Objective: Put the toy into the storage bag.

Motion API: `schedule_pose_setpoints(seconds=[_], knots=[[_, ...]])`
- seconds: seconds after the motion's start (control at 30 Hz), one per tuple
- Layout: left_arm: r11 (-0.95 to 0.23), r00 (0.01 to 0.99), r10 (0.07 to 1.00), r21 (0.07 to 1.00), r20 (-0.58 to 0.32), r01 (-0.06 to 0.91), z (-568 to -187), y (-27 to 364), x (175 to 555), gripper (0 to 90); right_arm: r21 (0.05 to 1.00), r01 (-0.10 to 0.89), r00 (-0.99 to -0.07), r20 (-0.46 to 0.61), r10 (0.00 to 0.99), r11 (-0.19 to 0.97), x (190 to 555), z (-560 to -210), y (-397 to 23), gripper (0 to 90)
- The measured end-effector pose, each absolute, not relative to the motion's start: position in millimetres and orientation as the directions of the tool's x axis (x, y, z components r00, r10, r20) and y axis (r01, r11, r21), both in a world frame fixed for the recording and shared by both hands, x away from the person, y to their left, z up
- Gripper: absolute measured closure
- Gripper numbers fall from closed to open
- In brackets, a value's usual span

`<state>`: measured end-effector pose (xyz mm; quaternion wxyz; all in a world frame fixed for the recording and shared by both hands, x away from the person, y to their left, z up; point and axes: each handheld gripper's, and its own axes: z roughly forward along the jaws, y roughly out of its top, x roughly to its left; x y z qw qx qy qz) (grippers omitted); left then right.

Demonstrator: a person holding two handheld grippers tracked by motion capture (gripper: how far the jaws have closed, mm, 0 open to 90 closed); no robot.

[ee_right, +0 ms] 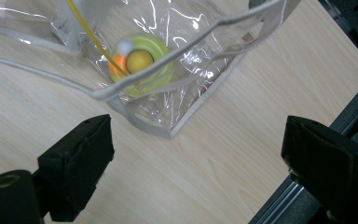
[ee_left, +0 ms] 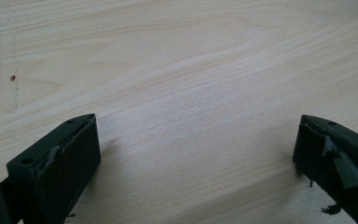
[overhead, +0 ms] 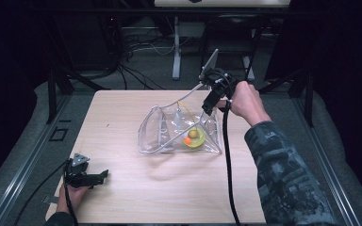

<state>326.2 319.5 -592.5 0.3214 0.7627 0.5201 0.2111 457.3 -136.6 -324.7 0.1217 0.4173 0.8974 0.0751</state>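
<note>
- high view: i see no brand, label or readable writing anywhere; the clear bag (overhead: 176,129) sits mid-table, its mouth propped open, and carries no print i can make out.
- inside the bag, at its right end, lies a yellow-green ring (overhead: 194,141) with a small ball (overhead: 193,134) and an orange bit on it; a thin yellow cord runs up from them.
- right gripper view: the ring (ee_right: 142,65) shows through the plastic, just ahead of my jaws.
- right tongs (overhead: 207,107): spread wide, nothing between the jaws, hovering just off the bag's right rim; i cannot tell whether they brush the plastic.
- left tongs (overhead: 99,178): at the table's (overhead: 122,202) near-left edge, well apart from the bag.
- left gripper view: those jaws are spread too, with bare wood between them.
</note>
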Motion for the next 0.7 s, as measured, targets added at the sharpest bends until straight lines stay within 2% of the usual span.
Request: schedule_pose_setpoints(seconds=[0.23,0.5,0.7], knots=[[-0.252,0.37,0.929,0.71,-0.012,0.658,-592.5,319.5,326.2,0.7,0.231,0.753,-0.6,-0.144,0.787,0.617,452.7,-341.7,-160.4,3.3],[-0.254,0.371,0.929,0.709,-0.011,0.657,-592.4,319.6,326.2,0.6,0.227,0.786,-0.565,-0.114,0.817,0.575,442.0,-360.2,-191.2,3.2],[-0.253,0.37,0.929,0.71,-0.012,0.658,-592.5,319.5,326.2,0.7,0.216,0.808,-0.547,-0.073,0.834,0.548,428.0,-389.6,-209.7,3.5]])
